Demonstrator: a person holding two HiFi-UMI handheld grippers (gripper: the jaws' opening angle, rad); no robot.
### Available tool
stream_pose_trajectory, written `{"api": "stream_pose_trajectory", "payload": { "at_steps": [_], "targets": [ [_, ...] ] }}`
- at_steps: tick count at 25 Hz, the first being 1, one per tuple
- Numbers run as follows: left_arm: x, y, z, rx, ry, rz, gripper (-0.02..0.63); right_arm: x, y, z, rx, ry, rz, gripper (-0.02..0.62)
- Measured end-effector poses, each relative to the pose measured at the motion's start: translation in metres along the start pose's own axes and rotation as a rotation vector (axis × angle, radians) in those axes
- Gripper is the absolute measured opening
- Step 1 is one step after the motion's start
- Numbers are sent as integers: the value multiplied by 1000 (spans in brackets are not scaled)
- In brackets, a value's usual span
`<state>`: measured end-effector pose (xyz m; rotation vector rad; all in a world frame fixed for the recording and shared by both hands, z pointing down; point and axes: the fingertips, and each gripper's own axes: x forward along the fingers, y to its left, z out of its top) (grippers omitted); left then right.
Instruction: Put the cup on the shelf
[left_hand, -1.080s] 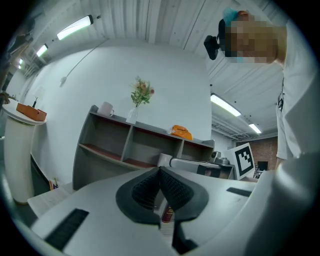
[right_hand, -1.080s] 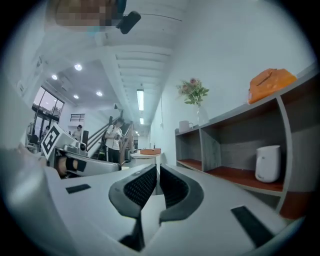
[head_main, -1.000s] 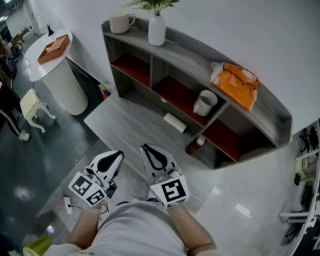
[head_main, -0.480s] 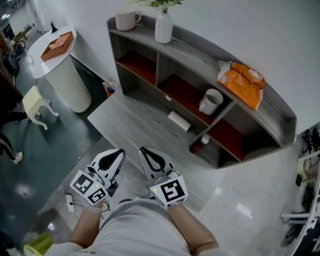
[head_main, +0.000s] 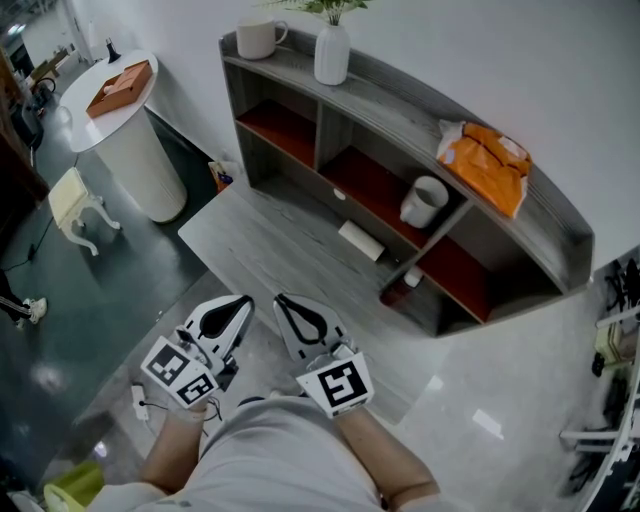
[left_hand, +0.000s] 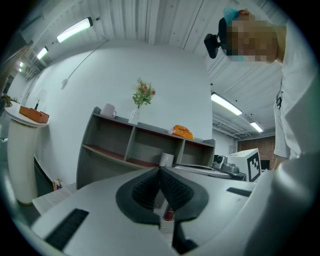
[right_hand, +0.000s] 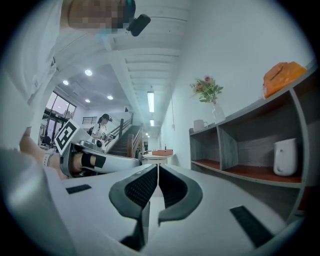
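Grey wood-grain shelf holds a smooth cylindrical white cup.

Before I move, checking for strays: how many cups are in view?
2. One mug stands atop the shelf, at its left end; one white cup sits in its middle compartment. Others may be hidden.
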<state>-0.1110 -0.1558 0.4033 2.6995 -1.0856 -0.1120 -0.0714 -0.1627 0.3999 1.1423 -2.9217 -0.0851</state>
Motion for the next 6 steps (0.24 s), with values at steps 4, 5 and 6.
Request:
{"api": "stream_pose_trajectory", "payload": {
  "at_steps": [4,5,6],
  "targets": [
    [-1,-2,-2,3,2,3,17,-3,-1,-2,9,-2,2,25],
    [-1,-2,-2,3,3,4,16,-3,-1,-2,9,-1,2,25],
    [-1,-2,-2,4,4,5,17,-3,-1,-3,9,0,3,25]
  ]
}}
